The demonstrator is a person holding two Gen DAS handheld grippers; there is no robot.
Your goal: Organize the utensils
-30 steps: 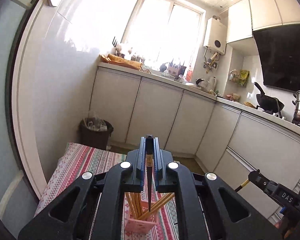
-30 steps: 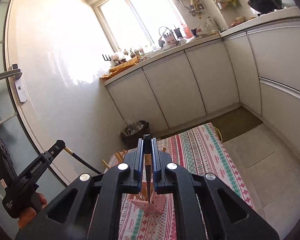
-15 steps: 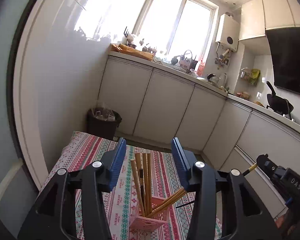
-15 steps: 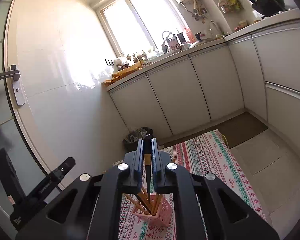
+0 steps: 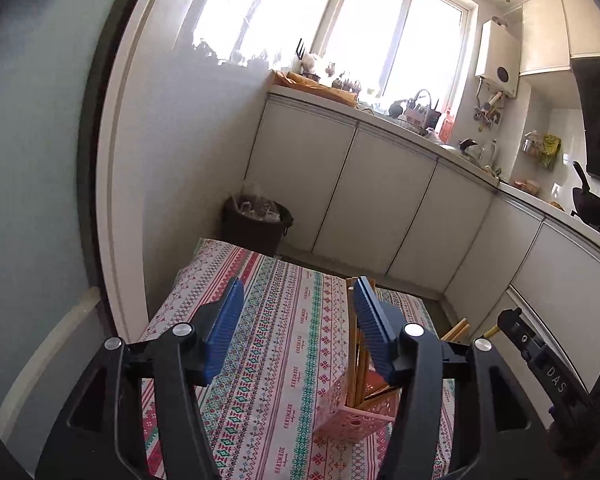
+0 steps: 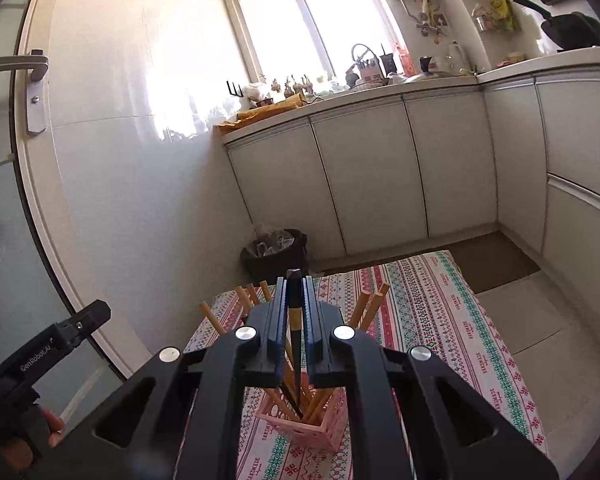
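A pink perforated holder point(image 5: 350, 414) stands on the patterned tablecloth point(image 5: 276, 320) with several wooden chopsticks point(image 5: 354, 344) upright in it. My left gripper point(image 5: 298, 326) is open and empty, to the left of and above the holder. My right gripper point(image 6: 295, 308) is shut on a dark chopstick point(image 6: 294, 344) with a tan band, held upright with its tip down in the holder point(image 6: 308, 424) among the wooden chopsticks point(image 6: 366, 310). The right gripper's body also shows in the left wrist view point(image 5: 540, 360), at the right edge.
A dark waste bin point(image 5: 256, 218) stands on the floor beyond the table's far edge, beside a white wall. White kitchen cabinets point(image 5: 380, 196) run along the back and right. A door with a handle point(image 6: 32, 88) is on the left.
My left gripper has opened, let go of its dark chopstick into the holder, and drawn away to the left. My right gripper has lowered its chopstick toward the holder.
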